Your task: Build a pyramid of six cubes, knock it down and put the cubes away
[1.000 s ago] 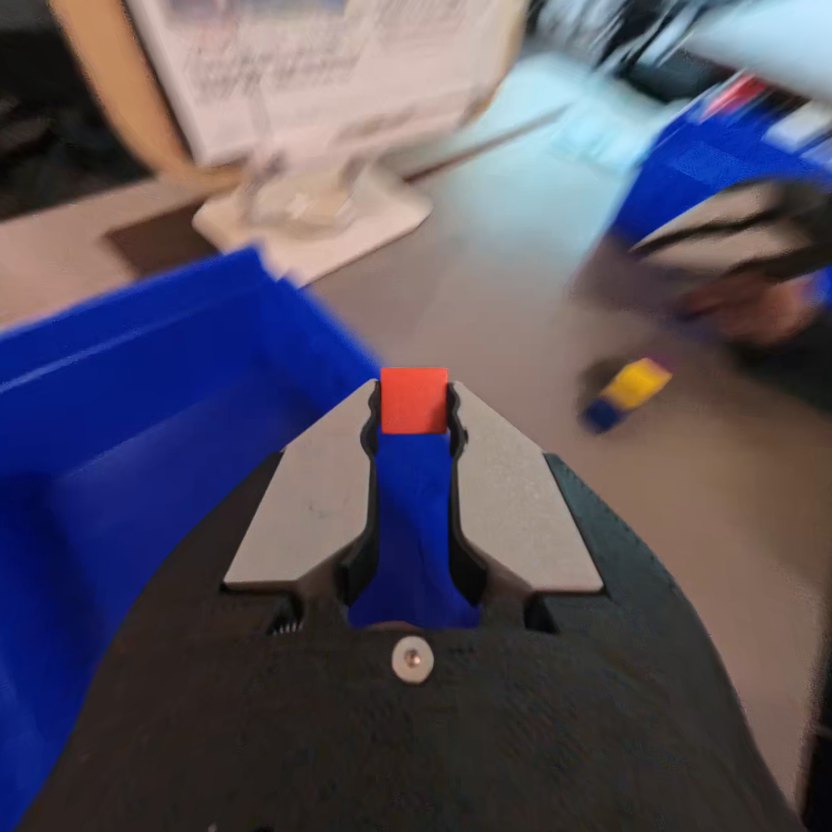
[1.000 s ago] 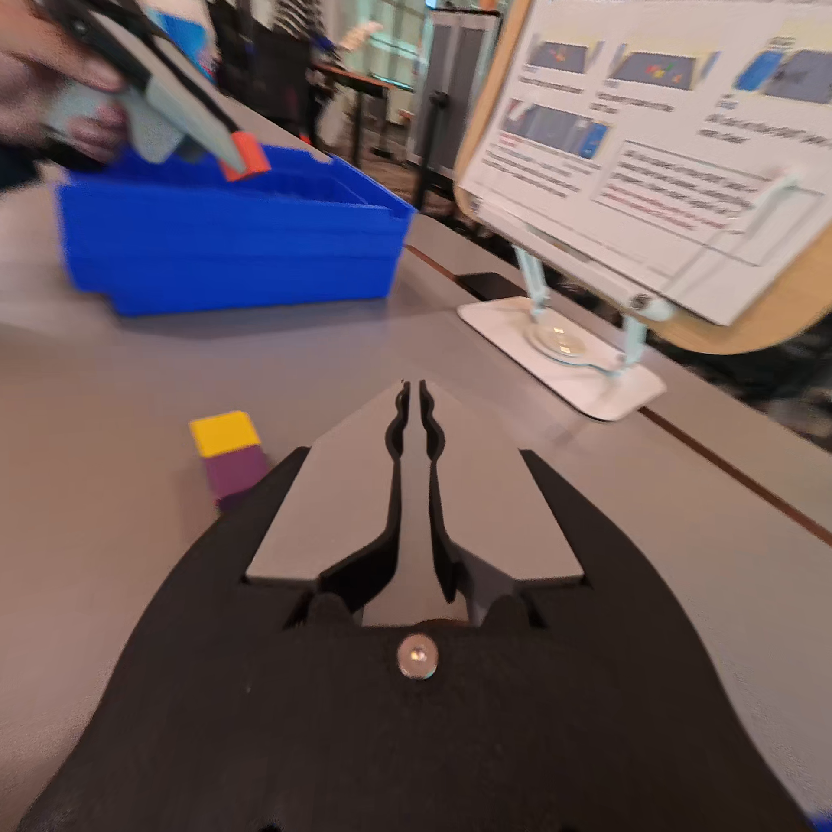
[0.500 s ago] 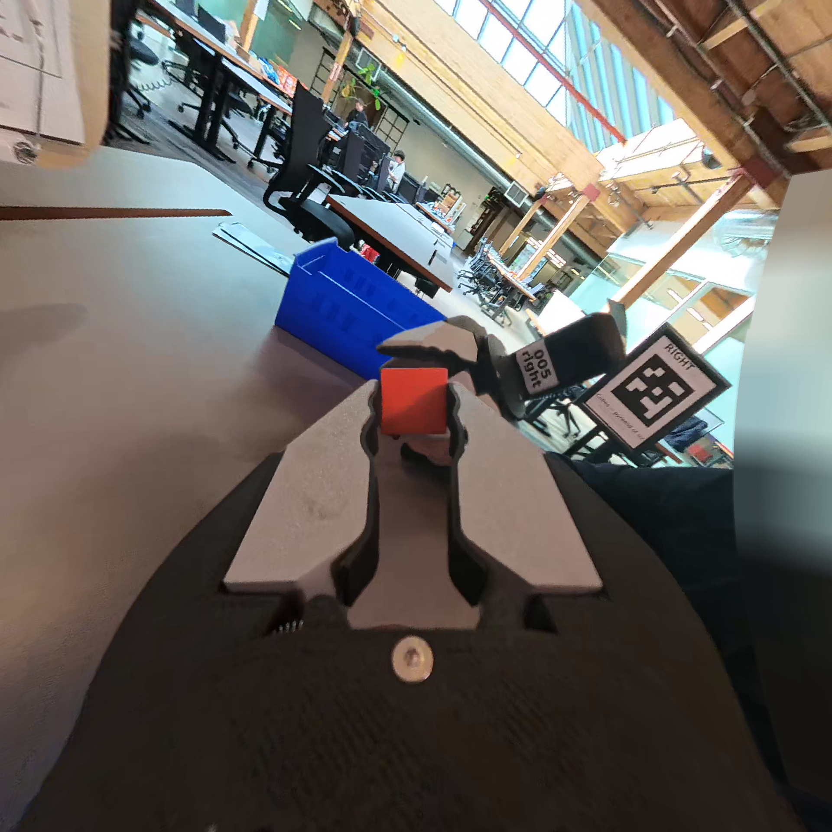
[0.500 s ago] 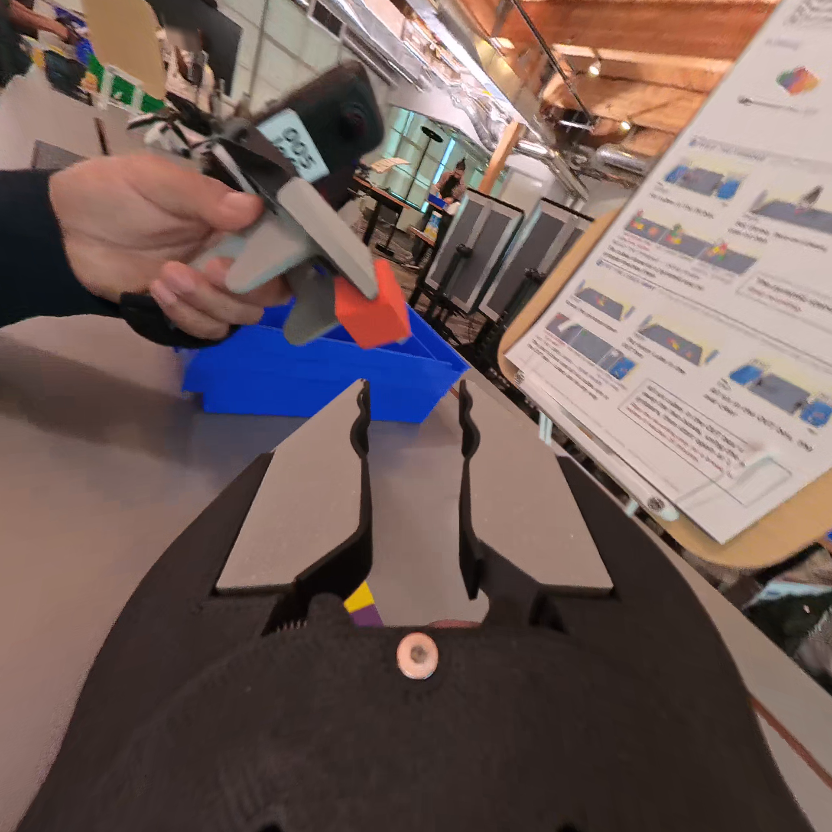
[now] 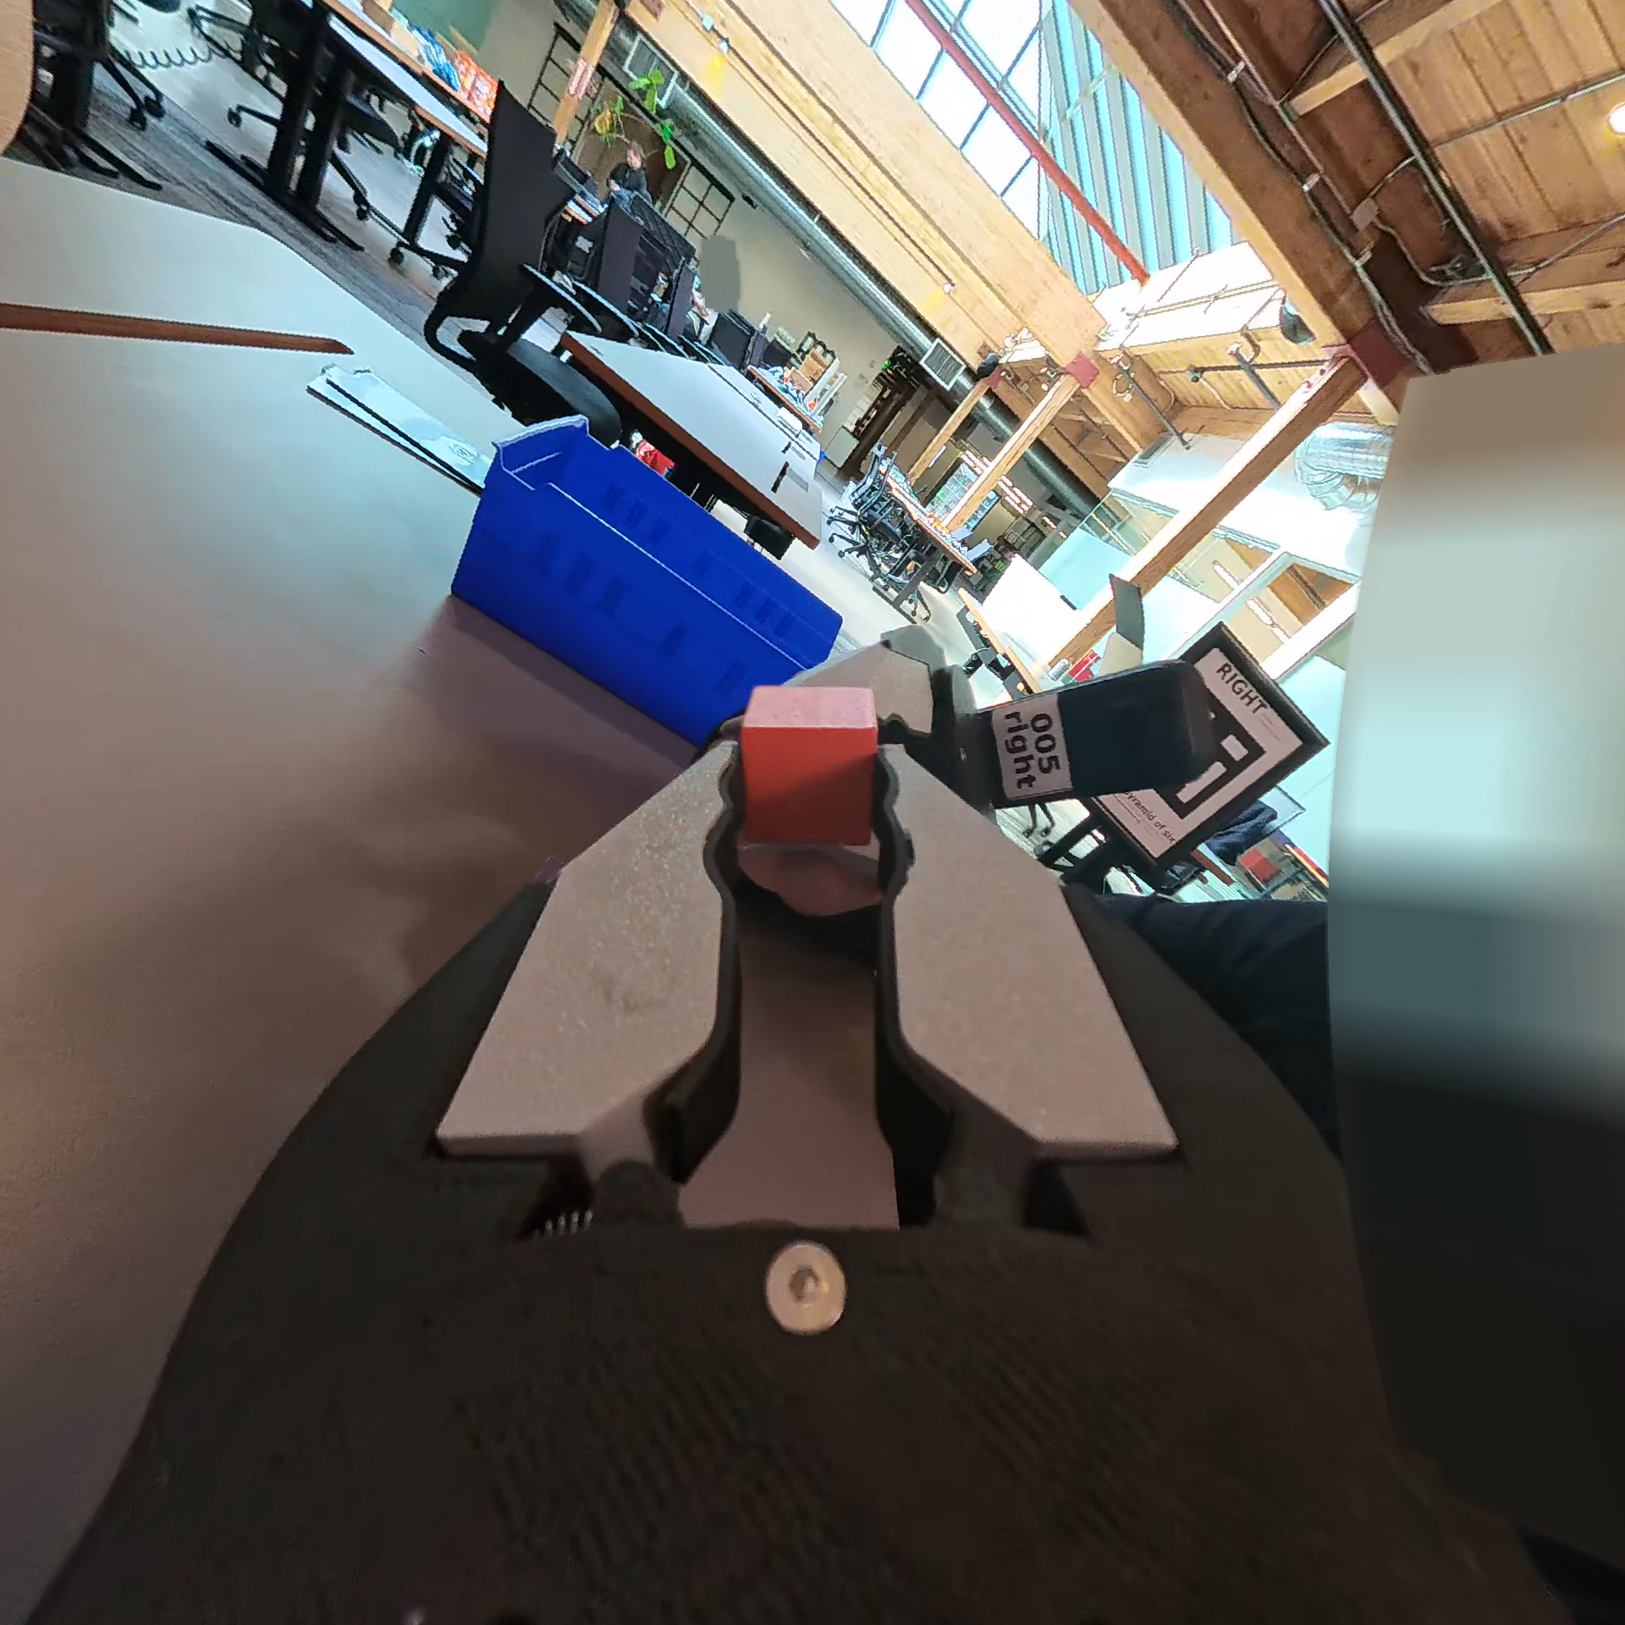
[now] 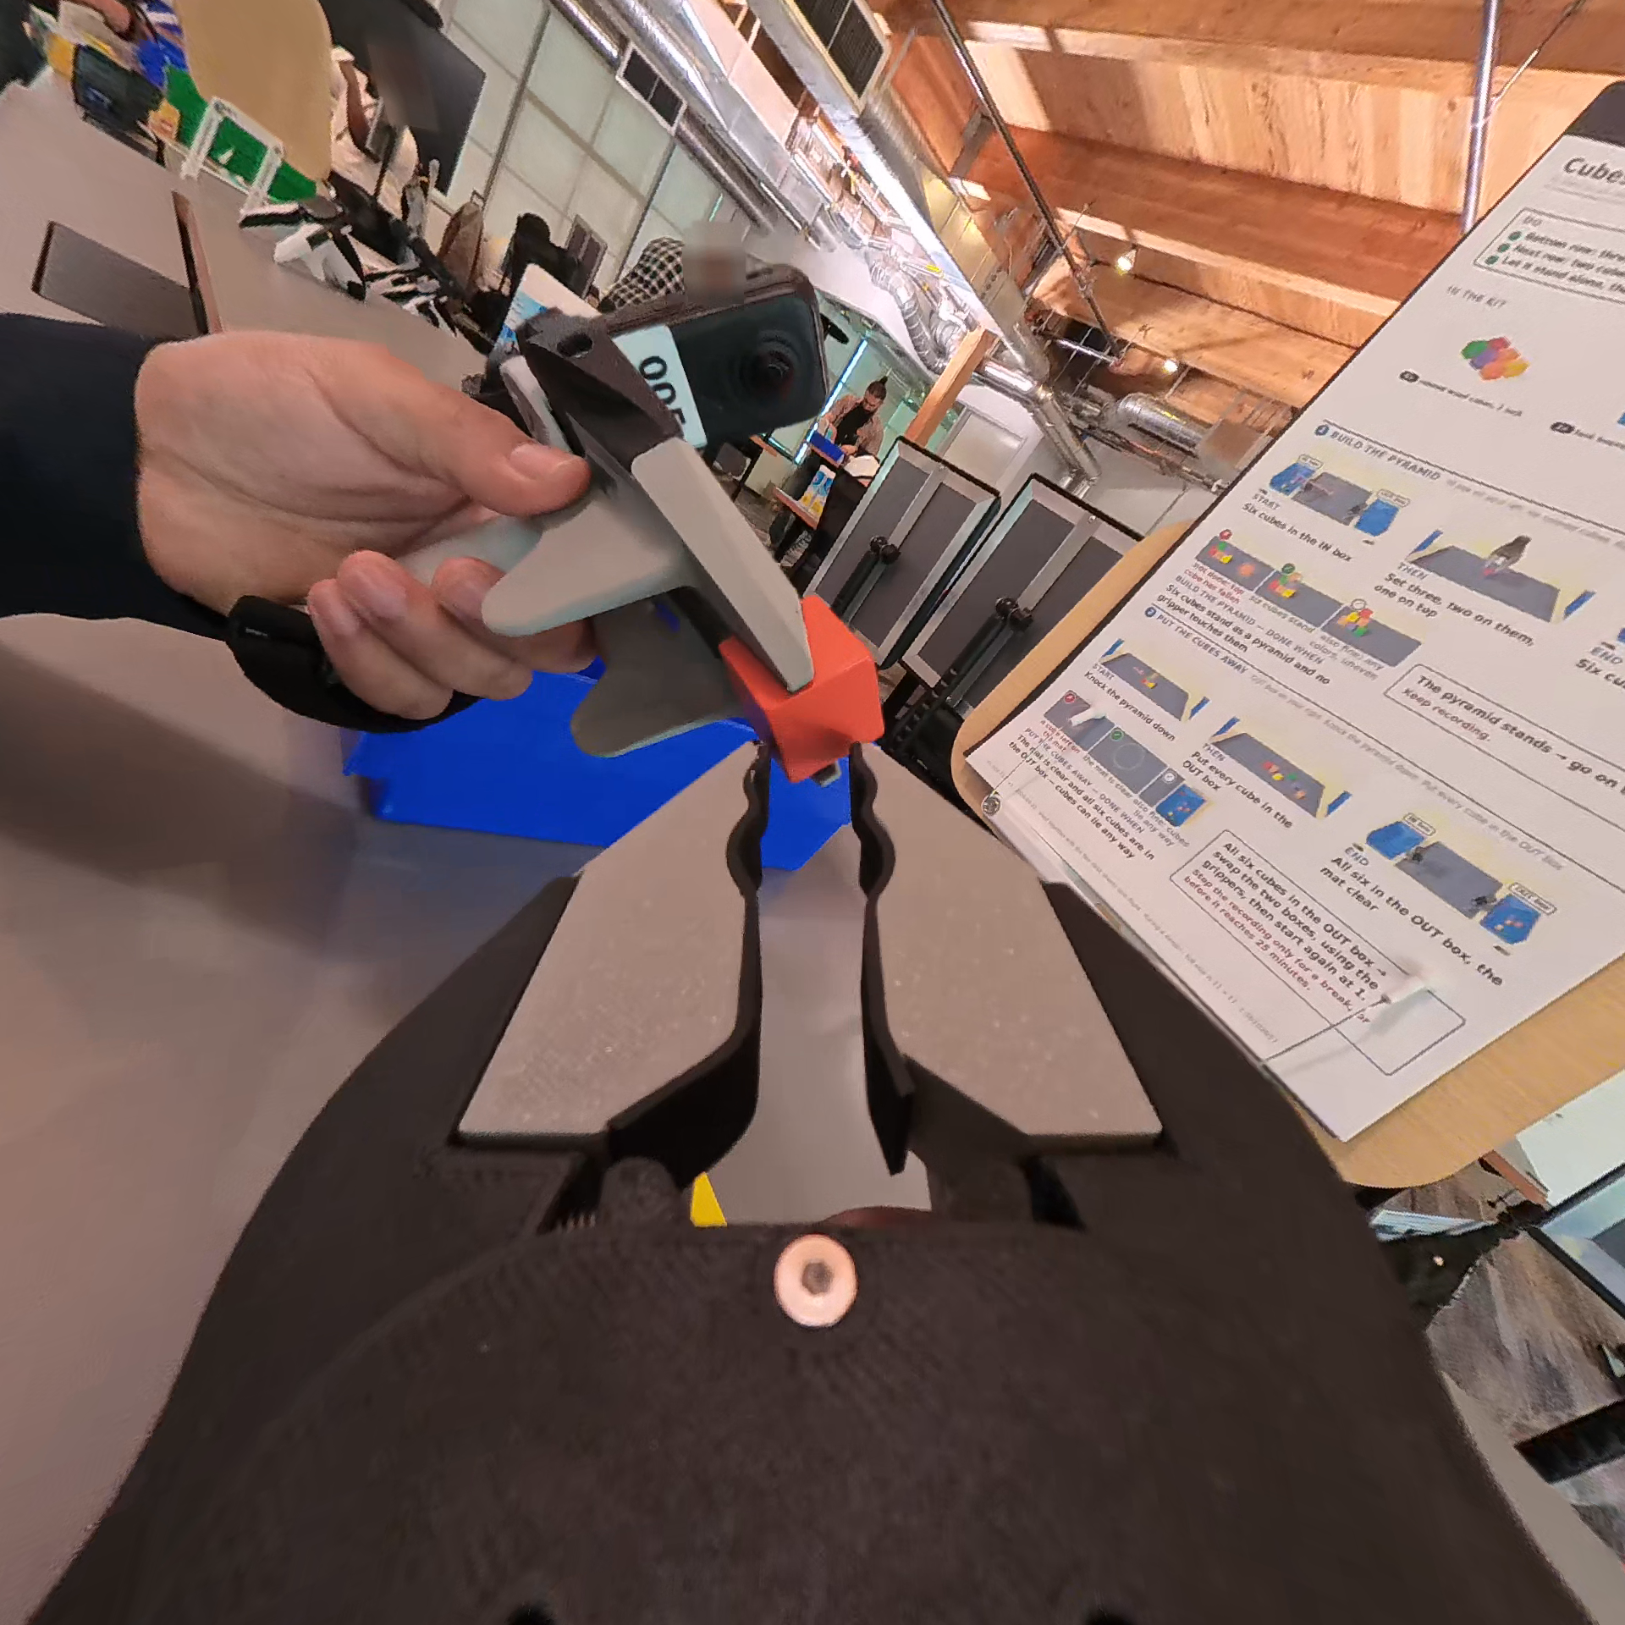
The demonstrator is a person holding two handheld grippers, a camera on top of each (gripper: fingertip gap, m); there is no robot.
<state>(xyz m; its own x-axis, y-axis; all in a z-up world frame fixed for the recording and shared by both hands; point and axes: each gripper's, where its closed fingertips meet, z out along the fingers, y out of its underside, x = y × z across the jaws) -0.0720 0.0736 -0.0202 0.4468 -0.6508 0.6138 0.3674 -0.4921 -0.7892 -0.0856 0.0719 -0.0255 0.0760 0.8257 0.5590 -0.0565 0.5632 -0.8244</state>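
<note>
In the left wrist view the left gripper [image 5: 807, 783] holds a red cube [image 5: 807, 767] firmly between its two fingertips, lifted above the grey table [image 5: 202, 703]. Just behind the cube, the right gripper [image 5: 888, 681] points toward it, and a blue bin [image 5: 633, 585] stands farther on the table, to the left.

In the right wrist view the right gripper [image 6: 805, 774] has its fingers apart with nothing between them — the gap is about as wide as the cube. The red cube [image 6: 813, 708] is just in front of these fingertips, very near, but I cannot tell if it touches them. It is tilted, with one corner down, and gripped by the left gripper [image 6: 774, 686], which a hand [image 6: 352, 501] in a dark sleeve holds from the left. Near the base of the right fingers a small piece of a yellow cube [image 6: 705, 1203] shows on the table. Farther behind is another blue bin [image 6: 528, 774], and to the right an instruction board [image 6: 1363, 747] leans on a stand
</note>
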